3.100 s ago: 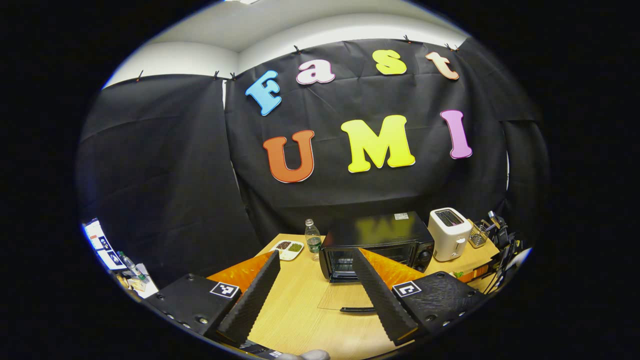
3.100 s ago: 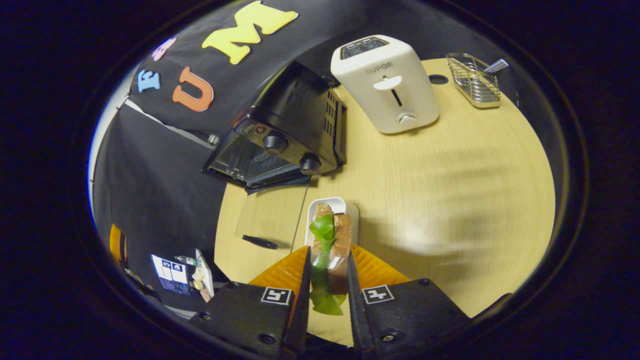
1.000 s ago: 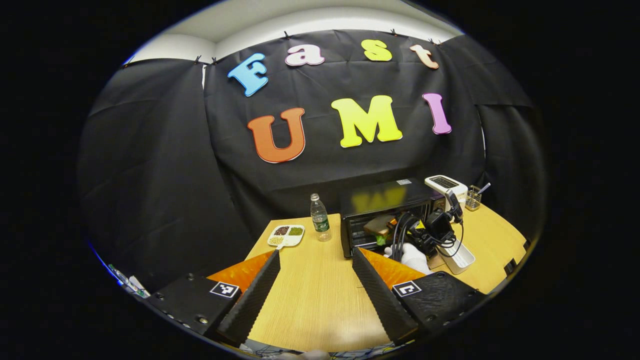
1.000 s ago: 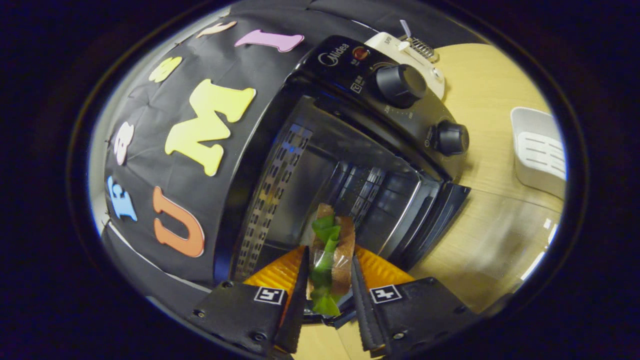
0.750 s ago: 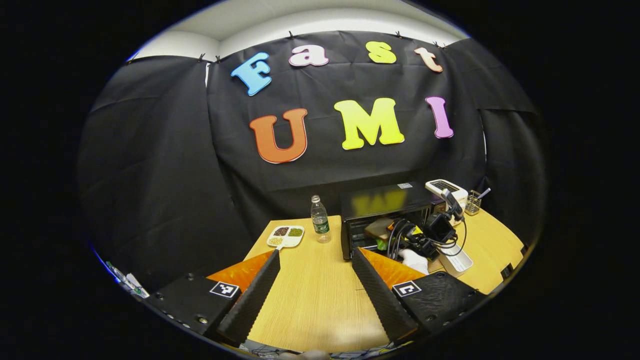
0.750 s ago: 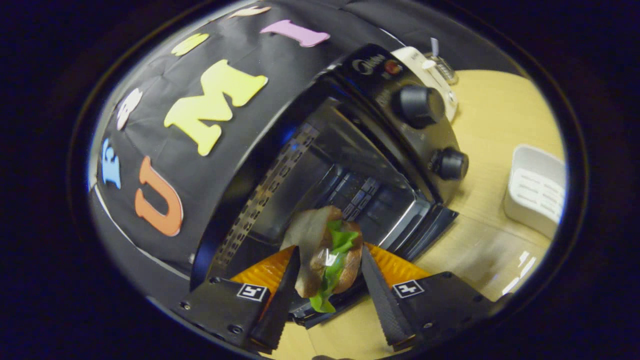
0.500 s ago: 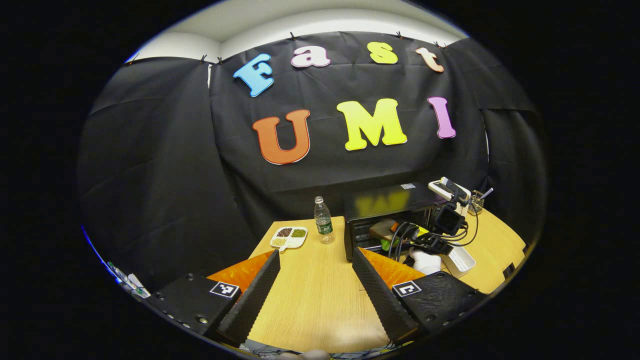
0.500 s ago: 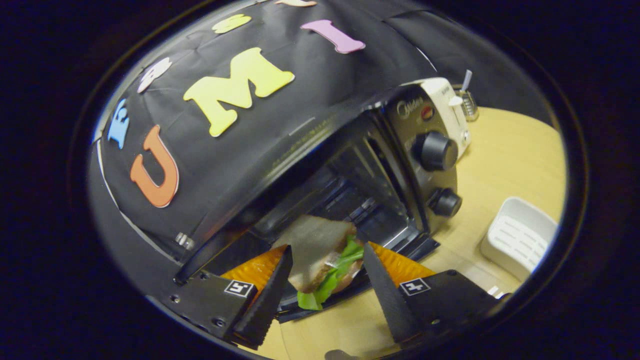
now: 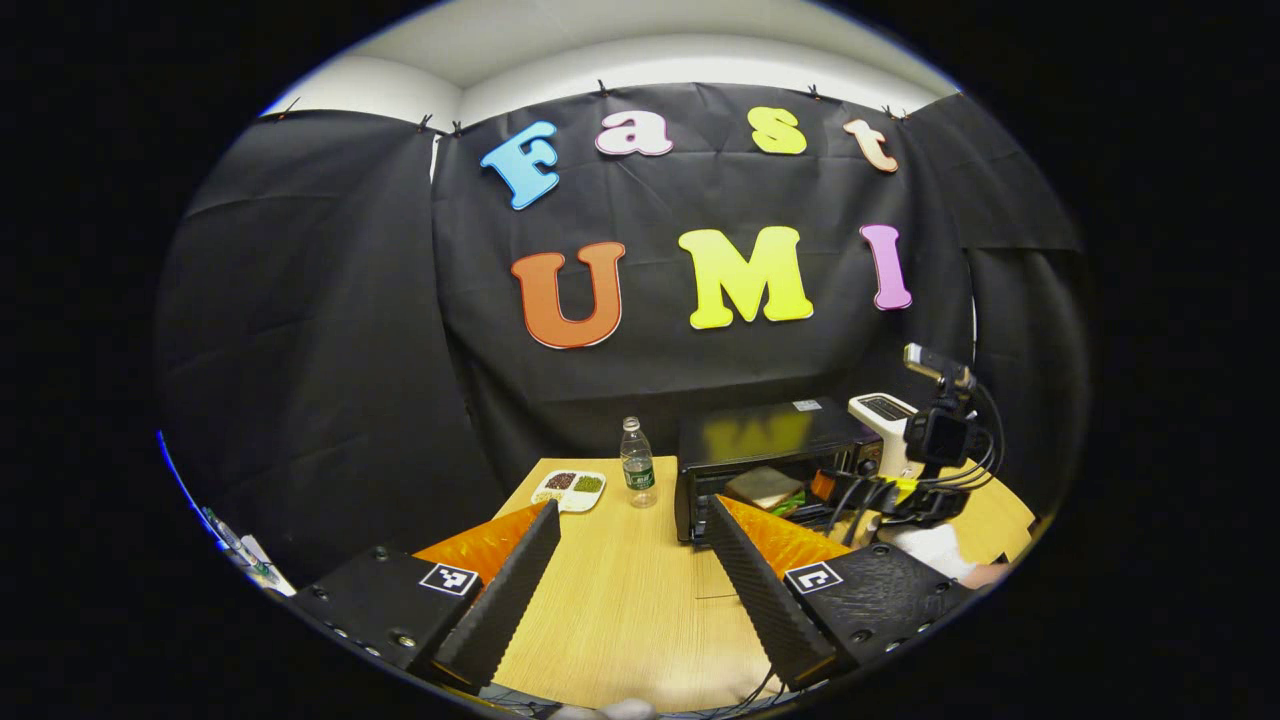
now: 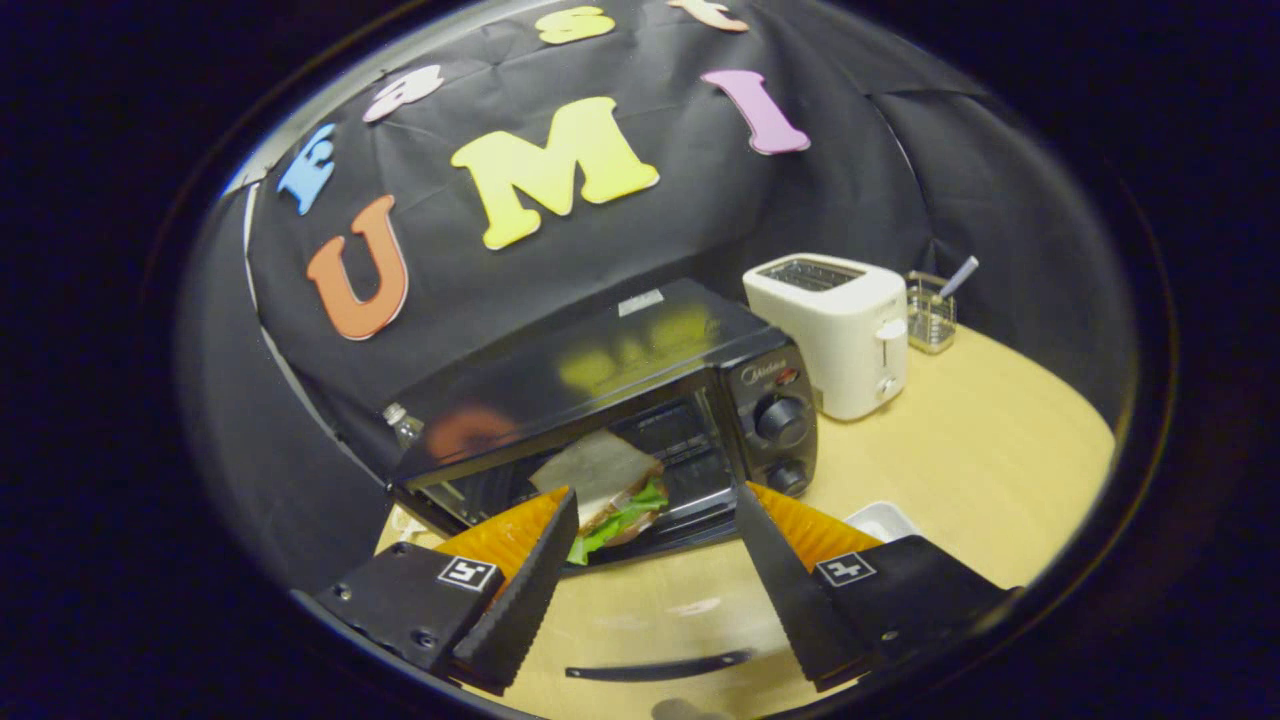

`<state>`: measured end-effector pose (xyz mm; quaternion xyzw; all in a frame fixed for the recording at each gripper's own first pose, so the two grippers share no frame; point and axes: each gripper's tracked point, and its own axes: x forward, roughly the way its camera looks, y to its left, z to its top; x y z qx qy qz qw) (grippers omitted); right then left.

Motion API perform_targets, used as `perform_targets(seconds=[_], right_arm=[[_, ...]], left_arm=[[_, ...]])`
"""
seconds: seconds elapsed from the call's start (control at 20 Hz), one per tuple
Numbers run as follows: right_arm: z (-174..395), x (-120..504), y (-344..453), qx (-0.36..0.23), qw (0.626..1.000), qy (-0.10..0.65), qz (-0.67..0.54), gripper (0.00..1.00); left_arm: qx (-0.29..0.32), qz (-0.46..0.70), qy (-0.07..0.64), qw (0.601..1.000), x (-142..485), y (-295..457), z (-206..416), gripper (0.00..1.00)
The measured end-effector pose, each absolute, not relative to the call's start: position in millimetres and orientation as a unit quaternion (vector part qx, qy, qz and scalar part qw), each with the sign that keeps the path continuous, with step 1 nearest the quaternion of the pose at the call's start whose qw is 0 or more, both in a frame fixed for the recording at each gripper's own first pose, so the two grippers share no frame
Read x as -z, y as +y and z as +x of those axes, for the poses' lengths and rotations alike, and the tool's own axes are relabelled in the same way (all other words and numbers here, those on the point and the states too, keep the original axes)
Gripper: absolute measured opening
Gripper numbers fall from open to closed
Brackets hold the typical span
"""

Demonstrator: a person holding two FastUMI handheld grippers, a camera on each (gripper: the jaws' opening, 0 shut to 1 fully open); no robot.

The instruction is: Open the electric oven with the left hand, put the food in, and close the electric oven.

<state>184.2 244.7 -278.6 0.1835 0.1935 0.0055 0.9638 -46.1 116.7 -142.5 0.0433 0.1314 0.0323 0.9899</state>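
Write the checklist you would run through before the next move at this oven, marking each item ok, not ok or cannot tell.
1. Sandwich lies inside the oven: ok.
2. Right gripper has its jaws open and apart from the sandwich: ok.
3. Right gripper is out of the door's swing: not ok; it hangs above the lowered glass door, with the door handle below it.
4. Left gripper has its jaws open, ready for the handle: ok.
5. Sandwich sits fully behind the door line: cannot tell.
6. Oven door is closed: not ok.
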Motion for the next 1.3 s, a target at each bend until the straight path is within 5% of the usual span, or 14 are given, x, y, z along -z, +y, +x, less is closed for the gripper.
perform_targets(seconds=[0.05, 0.1, 0.15, 0.2, 0.25, 0.35, 0.4, 0.45, 1.3], right_arm=[[176, 261, 235, -0.013, 0.970, 0.182, 0.159, 0.89], [167, 243, 224, -0.020, 0.976, 0.168, 0.136, 1.00], [156, 227, 212, -0.025, 0.981, 0.155, 0.115, 0.90], [145, 209, 198, -0.028, 0.985, 0.141, 0.096, 1.00], [135, 191, 185, -0.029, 0.988, 0.126, 0.083, 0.90], [114, 164, 159, -0.033, 0.991, 0.109, 0.068, 1.00], [102, 153, 144, -0.032, 0.992, 0.103, 0.070, 0.90], [93, 140, 131, -0.031, 0.992, 0.095, 0.075, 1.00], [13, 61, -34, 0.034, 0.997, 0.062, 0.010, 1.00]], left_arm=[[-0.034, 0.046, 0.127, 0.990, 141, 116, -49, 0.95], [-0.036, 0.050, 0.125, 0.990, 142, 114, -50, 0.95], [-0.039, 0.053, 0.121, 0.990, 141, 113, -50, 0.96], [-0.041, 0.057, 0.117, 0.991, 139, 111, -50, 0.95], [-0.044, 0.058, 0.112, 0.991, 138, 110, -52, 0.96], [-0.048, 0.057, 0.111, 0.991, 142, 105, -49, 0.95], [-0.049, 0.055, 0.112, 0.991, 143, 101, -48, 0.95], [-0.047, 0.052, 0.111, 0.991, 145, 96, -48, 0.95], [0.015, 0.009, 0.212, 0.977, 304, -24, -15, 0.96]])
